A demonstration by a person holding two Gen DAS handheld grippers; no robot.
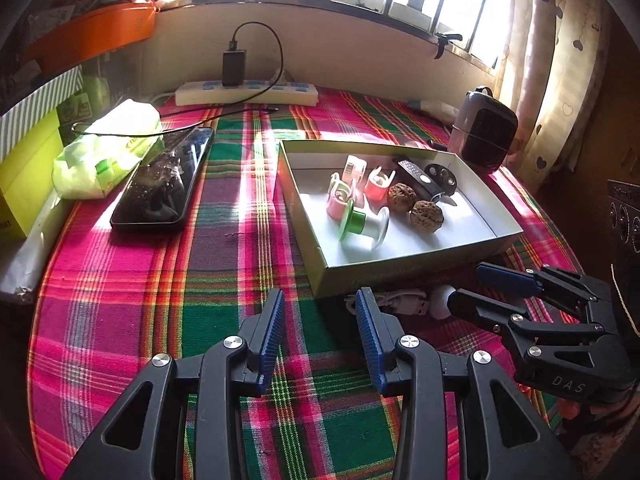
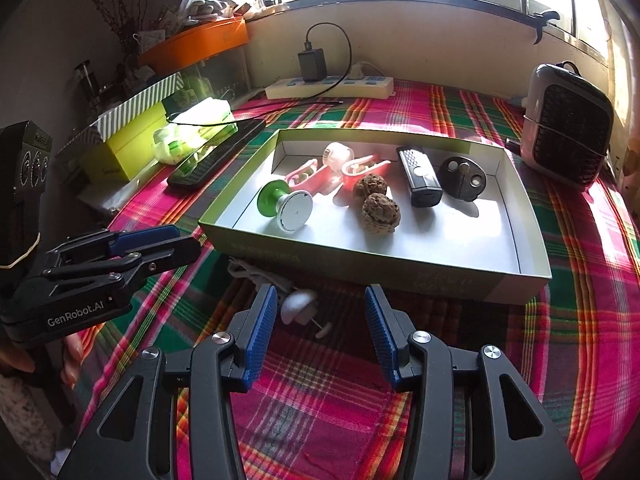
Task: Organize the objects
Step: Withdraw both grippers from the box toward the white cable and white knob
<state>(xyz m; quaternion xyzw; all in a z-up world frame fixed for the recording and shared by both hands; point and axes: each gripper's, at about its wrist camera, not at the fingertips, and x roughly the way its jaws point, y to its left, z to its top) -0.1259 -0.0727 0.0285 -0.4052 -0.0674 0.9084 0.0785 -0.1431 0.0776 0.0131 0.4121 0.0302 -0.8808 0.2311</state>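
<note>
A shallow cardboard box (image 1: 400, 274) (image 2: 360, 258) lies on the plaid cloth. It holds a green-and-white spool (image 1: 362, 220) (image 2: 286, 204), pink clips (image 1: 378, 184) (image 2: 304, 174), two walnuts (image 1: 426, 216) (image 2: 380, 208), a black remote (image 2: 420, 178) and a dark round disc (image 2: 462, 178). In front of the box, on the cloth, lie a white cable (image 1: 400, 300) (image 2: 256, 274) and a small white round piece (image 1: 440, 300) (image 2: 298, 306). My left gripper (image 1: 320, 300) (image 2: 172, 240) is open and empty, left of the cable. My right gripper (image 2: 320, 296) (image 1: 466, 284) is open, just right of the white piece.
A black phone (image 1: 168, 184) and a tissue pack (image 1: 108, 148) lie at the left. At the back wall sits a power strip (image 1: 246, 92) with a charger plugged in. A small heater (image 2: 568, 136) stands at the back right. Stacked boxes (image 1: 24, 168) line the left edge.
</note>
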